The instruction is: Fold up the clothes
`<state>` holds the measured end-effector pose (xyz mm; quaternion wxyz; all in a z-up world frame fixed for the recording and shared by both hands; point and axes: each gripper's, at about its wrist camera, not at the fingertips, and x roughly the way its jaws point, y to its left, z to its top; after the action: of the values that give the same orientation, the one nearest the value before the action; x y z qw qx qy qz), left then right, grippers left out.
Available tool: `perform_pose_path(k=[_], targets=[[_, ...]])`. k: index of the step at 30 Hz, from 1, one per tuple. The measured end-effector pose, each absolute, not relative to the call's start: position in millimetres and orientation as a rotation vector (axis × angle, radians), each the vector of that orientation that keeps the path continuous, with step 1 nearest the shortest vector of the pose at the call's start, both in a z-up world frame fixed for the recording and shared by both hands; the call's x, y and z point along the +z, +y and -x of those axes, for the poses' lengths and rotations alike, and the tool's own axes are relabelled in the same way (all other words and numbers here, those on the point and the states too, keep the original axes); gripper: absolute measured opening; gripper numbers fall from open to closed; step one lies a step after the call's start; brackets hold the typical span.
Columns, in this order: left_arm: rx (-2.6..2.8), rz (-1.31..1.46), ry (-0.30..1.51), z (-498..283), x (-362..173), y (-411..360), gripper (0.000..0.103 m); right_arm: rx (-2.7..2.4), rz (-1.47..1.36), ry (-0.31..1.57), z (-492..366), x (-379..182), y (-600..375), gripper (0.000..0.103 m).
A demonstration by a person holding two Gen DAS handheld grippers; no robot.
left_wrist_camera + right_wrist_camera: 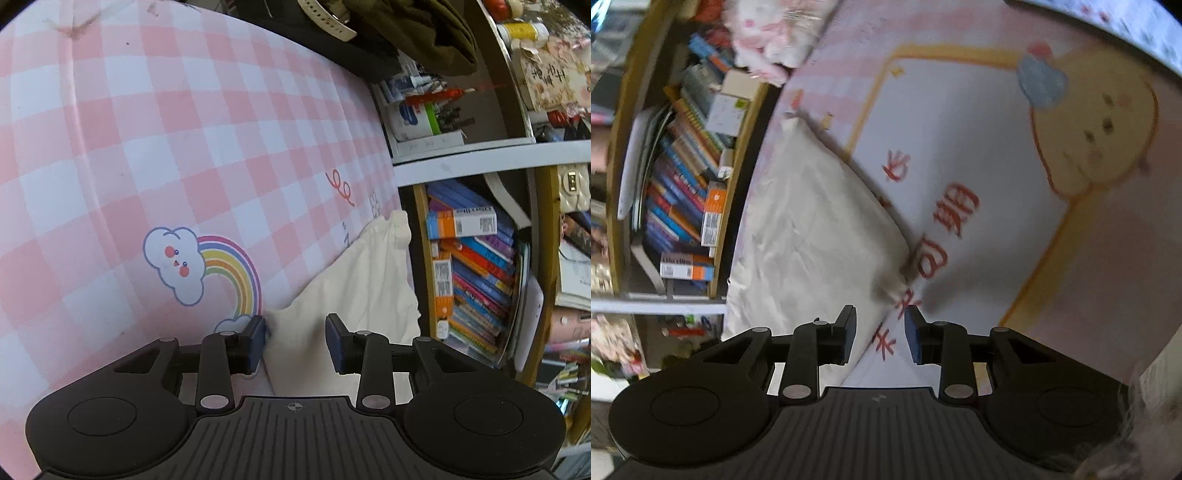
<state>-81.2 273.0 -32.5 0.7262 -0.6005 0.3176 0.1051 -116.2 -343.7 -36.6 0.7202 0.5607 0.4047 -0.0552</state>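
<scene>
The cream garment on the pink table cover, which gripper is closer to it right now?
Left, narrowly. The left gripper has the cream garment between its open fingers; the right gripper sits at its corner, partly over the pink cover.

Both wrist views angled down, close over mat; share cream garment (354,280) (812,229), bookshelf (476,273) (683,184).

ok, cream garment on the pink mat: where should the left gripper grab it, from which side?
Probably the near pointed corner of the cream garment, just ahead of the left gripper. Its open jaws already straddle that edge beside the rainbow print, so come straight forward along the mat; the corner looks slightly raised.
</scene>
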Motion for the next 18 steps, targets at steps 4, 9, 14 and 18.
perform_pose_path(k=[4, 9, 14, 18], targets=[[0.26, 1.316, 0.704, 75, -30, 270, 0.023, -0.172, -1.318, 0.845, 111, -47, -346, 0.026], [0.238, 1.236, 0.67, 73, -6, 265, 0.003, -0.152, -1.299, 0.836, 89, -46, -346, 0.01], [0.109, 1.027, 0.605, 85, 46, 260, 0.003, 0.036, -1.145, 0.653, 89, 21, -347, 0.008], [0.213, 1.149, 0.765, 93, -7, 277, 0.003, -0.071, -1.094, 0.788, 97, -8, -356, 0.008]])
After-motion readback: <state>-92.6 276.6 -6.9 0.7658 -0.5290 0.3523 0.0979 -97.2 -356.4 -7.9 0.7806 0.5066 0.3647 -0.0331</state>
